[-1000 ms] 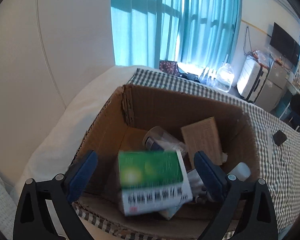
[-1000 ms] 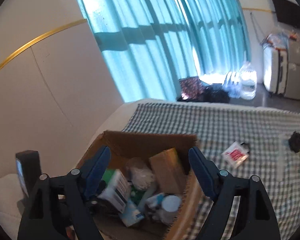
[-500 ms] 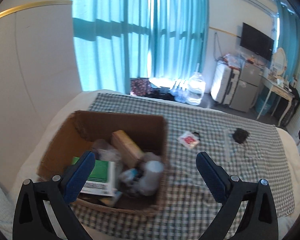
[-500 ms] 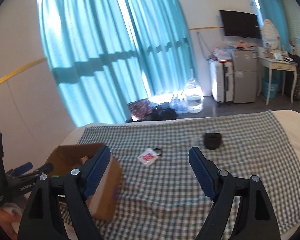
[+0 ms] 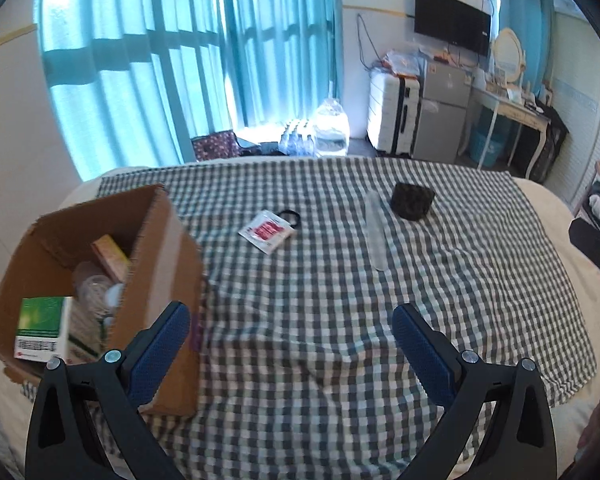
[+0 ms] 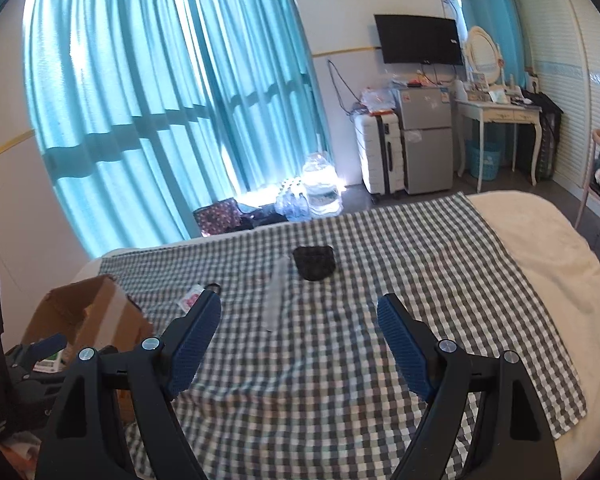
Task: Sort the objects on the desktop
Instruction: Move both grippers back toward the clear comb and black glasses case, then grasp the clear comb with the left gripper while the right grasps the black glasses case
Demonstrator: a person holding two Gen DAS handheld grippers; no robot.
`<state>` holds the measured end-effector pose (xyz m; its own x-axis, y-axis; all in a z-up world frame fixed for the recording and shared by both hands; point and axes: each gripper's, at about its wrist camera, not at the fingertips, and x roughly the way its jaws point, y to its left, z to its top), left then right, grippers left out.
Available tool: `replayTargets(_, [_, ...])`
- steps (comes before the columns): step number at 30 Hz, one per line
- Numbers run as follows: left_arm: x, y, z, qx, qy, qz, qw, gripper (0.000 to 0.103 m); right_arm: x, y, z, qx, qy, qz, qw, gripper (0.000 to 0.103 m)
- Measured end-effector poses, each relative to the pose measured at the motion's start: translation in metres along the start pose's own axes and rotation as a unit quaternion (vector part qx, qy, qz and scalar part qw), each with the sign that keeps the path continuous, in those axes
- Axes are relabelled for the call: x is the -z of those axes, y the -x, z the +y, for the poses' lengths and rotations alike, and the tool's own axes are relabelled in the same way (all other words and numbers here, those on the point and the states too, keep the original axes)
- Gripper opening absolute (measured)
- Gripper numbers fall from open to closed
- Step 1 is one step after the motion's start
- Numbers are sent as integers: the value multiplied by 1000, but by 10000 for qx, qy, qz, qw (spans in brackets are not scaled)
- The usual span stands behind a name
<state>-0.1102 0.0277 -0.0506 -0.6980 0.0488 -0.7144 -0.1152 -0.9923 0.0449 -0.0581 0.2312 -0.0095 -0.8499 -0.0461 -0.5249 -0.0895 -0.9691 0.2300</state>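
A cardboard box (image 5: 168,264) stands at the left of the checked cloth (image 5: 320,300); it holds a green and white carton (image 5: 42,328) and several other items. On the cloth lie a red and white sachet (image 5: 266,231), a black hair tie (image 5: 290,217), a clear tube (image 5: 375,236) and a dark pouch (image 5: 413,201). My left gripper (image 5: 291,338) is open and empty, above the cloth right of the box. My right gripper (image 6: 299,332) is open and empty, nearer than the tube (image 6: 274,300) and pouch (image 6: 314,263). The box (image 6: 88,312) and sachet (image 6: 191,296) show at its left.
The cloth covers a white bed (image 6: 548,240). Beyond its far edge are teal curtains (image 6: 140,100), water bottles (image 6: 320,188), a white suitcase (image 6: 380,156), a small fridge (image 6: 426,148) and a desk (image 6: 500,116). The left gripper's body (image 6: 24,392) shows at lower left.
Both grippers have pulled back and swung right, away from the box toward the open cloth. The green carton that was between the left jaws now lies in the box.
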Motion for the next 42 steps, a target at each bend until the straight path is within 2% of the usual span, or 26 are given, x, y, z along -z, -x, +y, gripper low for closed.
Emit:
replayTargets(5, [-3, -54, -30, 98, 85, 258, 9996, 103, 18, -43, -30, 99, -157, 232, 9996, 81])
replayTargets(9, [-10, -97, -54, 84, 125, 373, 9992, 103, 22, -90, -46, 161, -54, 481, 9987, 81])
replayTargets(14, [-23, -156, -80, 332, 97, 614, 9975, 103, 10, -139, -55, 220, 188, 634, 9976, 81])
replayTargets(20, [-32, -214, -105, 369, 113, 639, 9972, 103, -4, -195, -60, 138, 443, 759, 9960, 81])
replayTargets(23, [-31, -238, -107, 210, 44, 712, 9972, 102, -3, -213, -61, 56, 405, 899, 9951, 81])
replayTargets(25, [-31, -239, -99, 152, 247, 530, 9982, 91, -1, -214, -59, 9, 506, 865, 9950, 81])
replayTargets(27, [-33, -240, -88, 84, 424, 448, 9981, 68, -1, -216, -56, 36, 622, 810, 9948, 81])
replayTargets(30, [-35, -236, -81, 100, 321, 387, 9987, 41, -6, -223, -57, -42, 478, 766, 9959, 81])
replayTargets(34, [-37, -231, -74, 107, 201, 410, 9989, 36, -7, -236, -50, -76, 373, 786, 9962, 82])
replayTargets(37, [-36, -229, -66, 206, 195, 465, 9985, 38, -10, -243, -37, -83, 638, 721, 9953, 85])
replayTargets(38, [-34, -229, -62, 190, 179, 458, 9986, 45, -11, -245, -32, -93, 739, 672, 9950, 85])
replayTargets(39, [-33, -229, -59, 124, 173, 466, 9987, 59, -12, -248, -29, -98, 821, 616, 9947, 86])
replayTargets(40, [-33, -229, -54, 6, 209, 464, 9987, 68, -13, -251, -27, -84, 900, 587, 9942, 88])
replayTargets(41, [-34, -229, -42, -103, 292, 469, 9984, 88, -14, -256, -24, -48, 983, 588, 9934, 88])
replayTargets(42, [-35, -231, -32, -146, 425, 502, 9977, 93, -15, -261, -21, -7, 1047, 613, 9926, 88])
